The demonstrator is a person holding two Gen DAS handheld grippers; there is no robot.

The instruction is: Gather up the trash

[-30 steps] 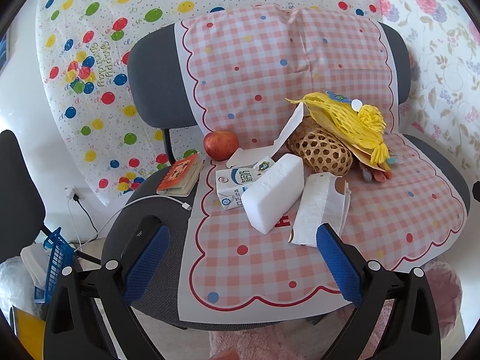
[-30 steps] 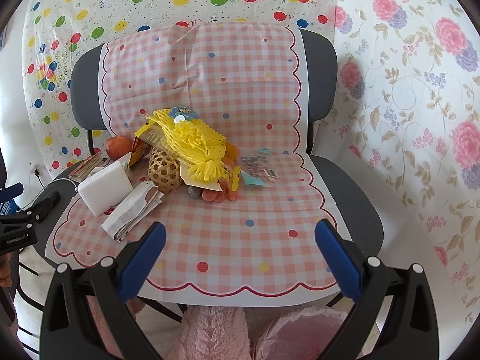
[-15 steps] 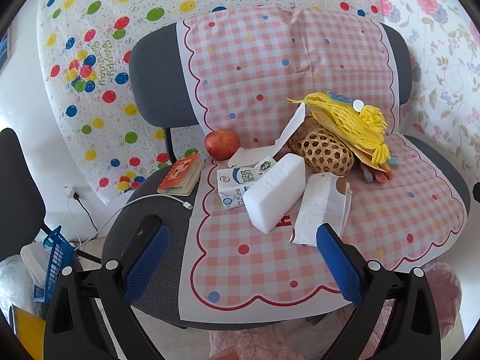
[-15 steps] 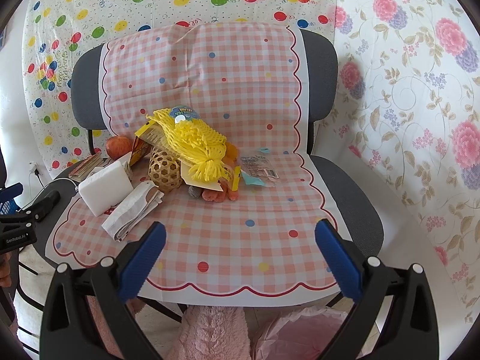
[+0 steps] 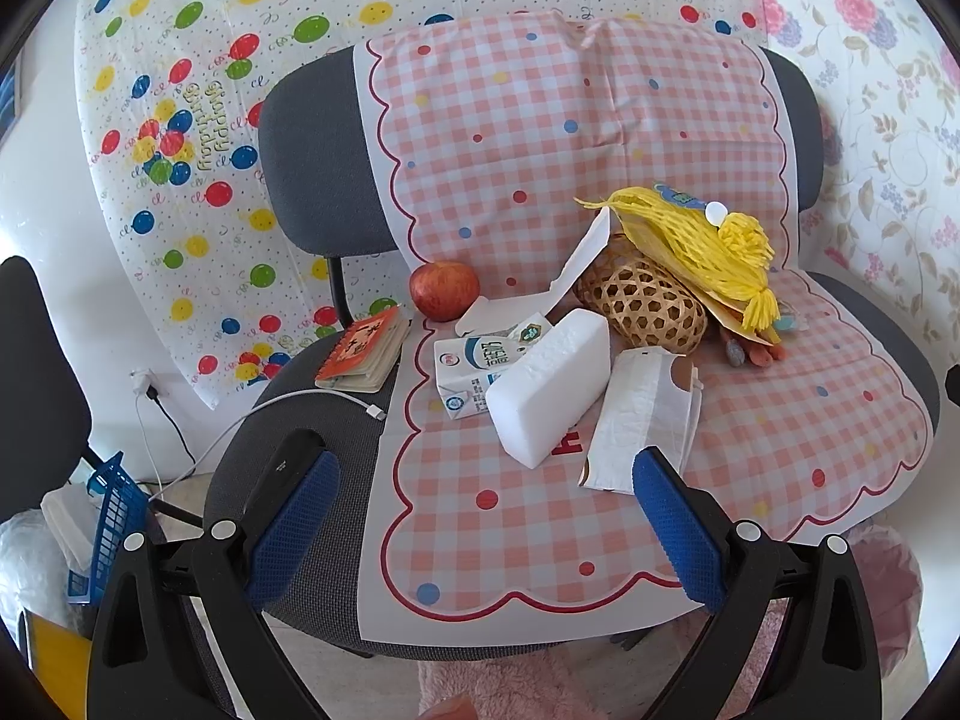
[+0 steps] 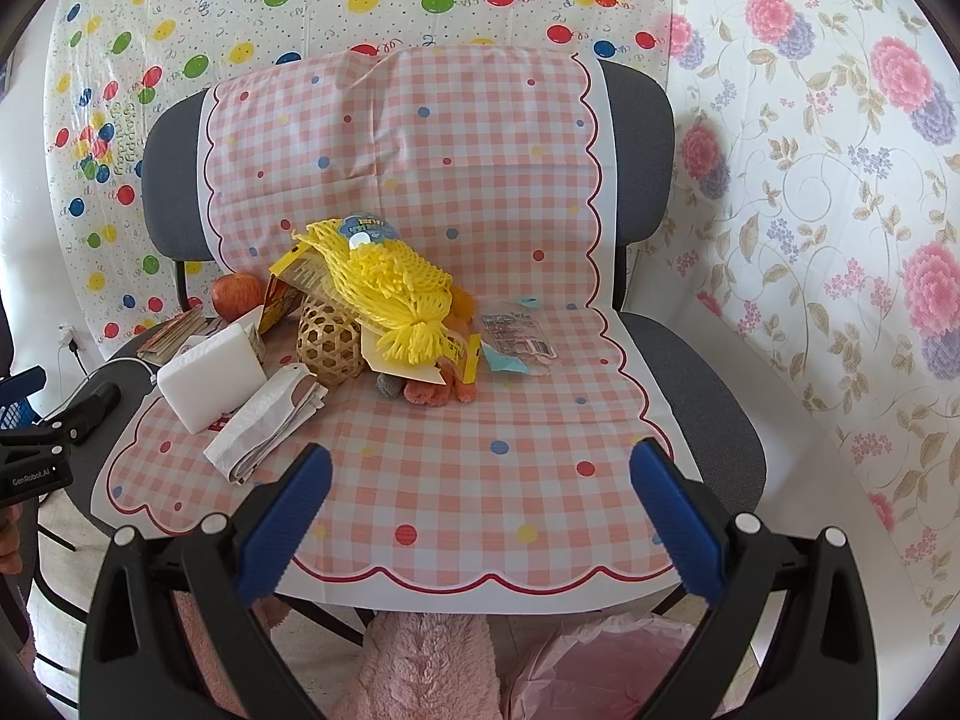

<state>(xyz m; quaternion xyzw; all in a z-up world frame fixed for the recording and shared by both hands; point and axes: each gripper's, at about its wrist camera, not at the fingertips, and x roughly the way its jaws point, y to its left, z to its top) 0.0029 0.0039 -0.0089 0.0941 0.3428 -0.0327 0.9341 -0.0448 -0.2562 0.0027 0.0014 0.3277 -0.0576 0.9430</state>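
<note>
A pink checked cloth (image 5: 528,516) covers a grey chair seat, and litter lies on it. In the left wrist view I see a white foam block (image 5: 549,378), a milk carton (image 5: 480,363), a crumpled white paper bag (image 5: 645,417) and yellow foam netting (image 5: 708,240) over a woven basket (image 5: 642,300). The right wrist view adds a clear wrapper (image 6: 519,339) and orange bits (image 6: 432,390). My left gripper (image 5: 480,516) is open, short of the foam block. My right gripper (image 6: 477,510) is open above the seat's front, holding nothing.
A red apple (image 5: 444,290), a small orange booklet (image 5: 363,351) and a white charging cable (image 5: 312,399) lie at the seat's left. A pink plastic bag (image 6: 606,666) and pink fluffy rug (image 6: 420,666) lie under the front edge. A blue basket (image 5: 111,516) stands left.
The left wrist view has shifted very slightly toward the chair. Both grippers stay open and nothing on the seat has moved.
</note>
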